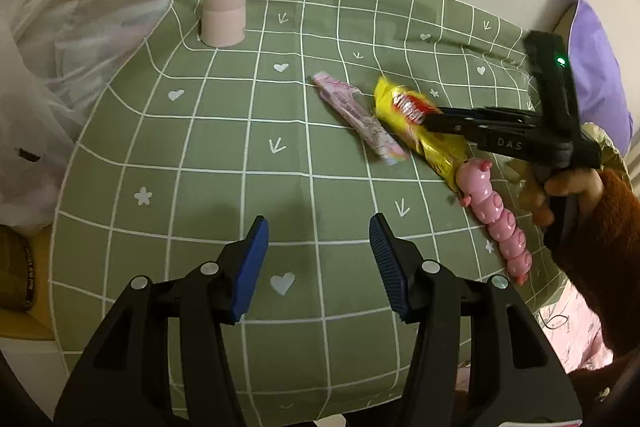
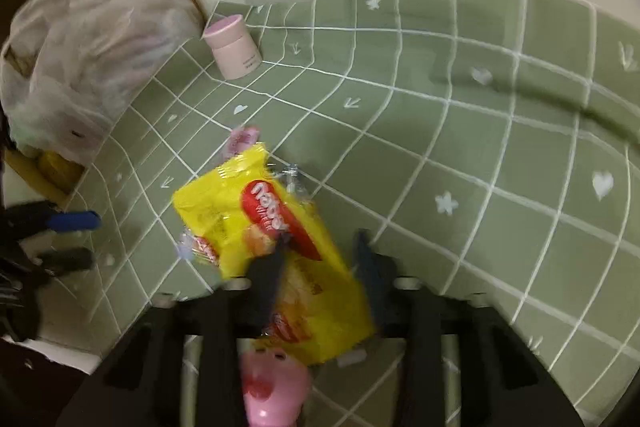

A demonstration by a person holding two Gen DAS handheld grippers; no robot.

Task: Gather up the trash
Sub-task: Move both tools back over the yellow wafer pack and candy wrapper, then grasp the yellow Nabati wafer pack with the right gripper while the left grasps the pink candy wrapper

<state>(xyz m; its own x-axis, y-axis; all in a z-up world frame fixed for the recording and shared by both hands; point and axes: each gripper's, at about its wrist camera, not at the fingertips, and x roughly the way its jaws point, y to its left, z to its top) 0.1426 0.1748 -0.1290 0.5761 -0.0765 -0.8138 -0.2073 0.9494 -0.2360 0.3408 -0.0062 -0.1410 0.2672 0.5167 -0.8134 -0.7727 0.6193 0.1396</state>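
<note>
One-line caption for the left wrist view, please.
Open left gripper hovers over the green checked tablecloth while the right gripper reaches the yellow snack wrapper.

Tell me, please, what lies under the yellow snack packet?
The yellow snack packet partly covers a pink wrapper; its two ends stick out. Green tablecloth lies around. Anything else beneath the packet is hidden.

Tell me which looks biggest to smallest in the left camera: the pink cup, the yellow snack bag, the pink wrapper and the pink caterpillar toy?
As they look:
1. Pink caterpillar toy, though it's nearer the camera
2. Yellow snack bag, partly hidden by the right gripper
3. Pink cup and pink wrapper, too alike to rank
</note>
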